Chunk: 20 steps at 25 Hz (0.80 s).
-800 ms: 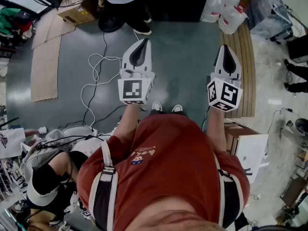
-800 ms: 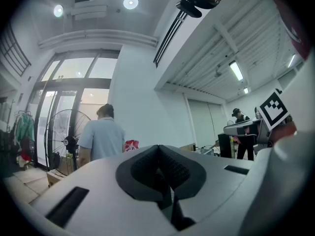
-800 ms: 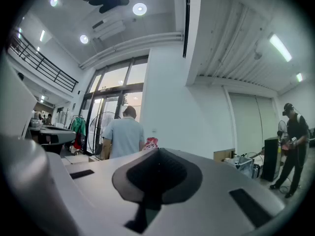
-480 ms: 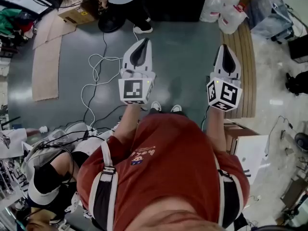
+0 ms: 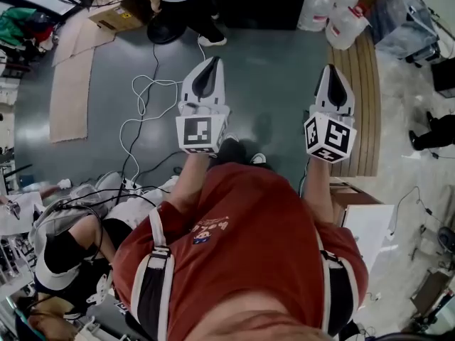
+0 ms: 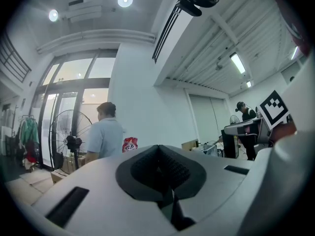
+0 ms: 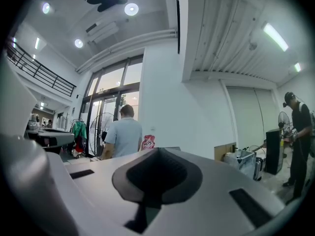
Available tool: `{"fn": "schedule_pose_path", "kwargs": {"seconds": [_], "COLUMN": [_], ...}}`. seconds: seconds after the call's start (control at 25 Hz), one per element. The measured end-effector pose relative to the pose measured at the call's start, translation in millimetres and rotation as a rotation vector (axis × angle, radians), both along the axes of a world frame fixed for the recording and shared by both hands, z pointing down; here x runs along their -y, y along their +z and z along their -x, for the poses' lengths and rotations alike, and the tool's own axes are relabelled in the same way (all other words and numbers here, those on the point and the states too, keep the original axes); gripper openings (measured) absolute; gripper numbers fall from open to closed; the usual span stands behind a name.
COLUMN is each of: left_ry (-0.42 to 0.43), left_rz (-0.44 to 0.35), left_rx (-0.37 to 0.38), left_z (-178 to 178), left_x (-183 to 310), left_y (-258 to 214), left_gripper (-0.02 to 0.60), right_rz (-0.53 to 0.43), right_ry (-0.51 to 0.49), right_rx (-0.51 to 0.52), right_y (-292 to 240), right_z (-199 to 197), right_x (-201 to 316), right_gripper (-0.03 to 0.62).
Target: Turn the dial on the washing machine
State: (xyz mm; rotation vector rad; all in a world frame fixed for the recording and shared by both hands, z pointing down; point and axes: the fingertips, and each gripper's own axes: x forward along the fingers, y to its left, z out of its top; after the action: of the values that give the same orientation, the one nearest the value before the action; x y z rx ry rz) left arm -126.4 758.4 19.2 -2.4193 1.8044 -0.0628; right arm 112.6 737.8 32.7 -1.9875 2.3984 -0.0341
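Both idle. White plastic left tongs (image 5: 207, 73): black ribbed jaws pressed together, nothing between them. White plastic right tongs (image 5: 334, 84): same, fully closed, empty.

I hold both out in front of my red T-shirt (image 5: 249, 240), side by side and well apart, noses pointing out over the grey-green painted floor (image 5: 270, 69). I read that as a carry pose, with the jaws shut because there's nothing to grip yet.

Washing machine dial: not in any view, and neither is the machine. Both tong cameras look across an open white-walled room, where a person in a pale blue shirt (image 6: 105, 136) stands near a black standing fan (image 6: 73, 142), back to me. Below my hands there's only a loose white cable (image 5: 142, 112) on the floor and a slatted wooden pallet (image 5: 359, 84) to my right.

Task not started, by my read. I first have to find the machine and face it, then open one pair for the dial.
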Motion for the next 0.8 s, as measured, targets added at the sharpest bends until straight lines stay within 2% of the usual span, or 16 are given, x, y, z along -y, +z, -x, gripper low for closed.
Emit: {"fn": "schedule_pose_path", "kwargs": {"seconds": [0.44, 0.8], "left_ry": [0.010, 0.010], "left_rz": [0.003, 0.037], "left_rx": [-0.005, -0.016], "left_z": [-5.6, 22.2], "left_x": [66.1, 186.4], "left_y": [24.0, 35.1], "left_gripper": [0.009, 0.009], "right_rz": [0.005, 0.037], "right_ry": [0.012, 0.033], "right_rx": [-0.010, -0.035], "right_y": [20.3, 28.2], "right_z": [-3.5, 19.1], "right_x": [60.8, 176.5], "right_gripper": [0.008, 0.008]}}
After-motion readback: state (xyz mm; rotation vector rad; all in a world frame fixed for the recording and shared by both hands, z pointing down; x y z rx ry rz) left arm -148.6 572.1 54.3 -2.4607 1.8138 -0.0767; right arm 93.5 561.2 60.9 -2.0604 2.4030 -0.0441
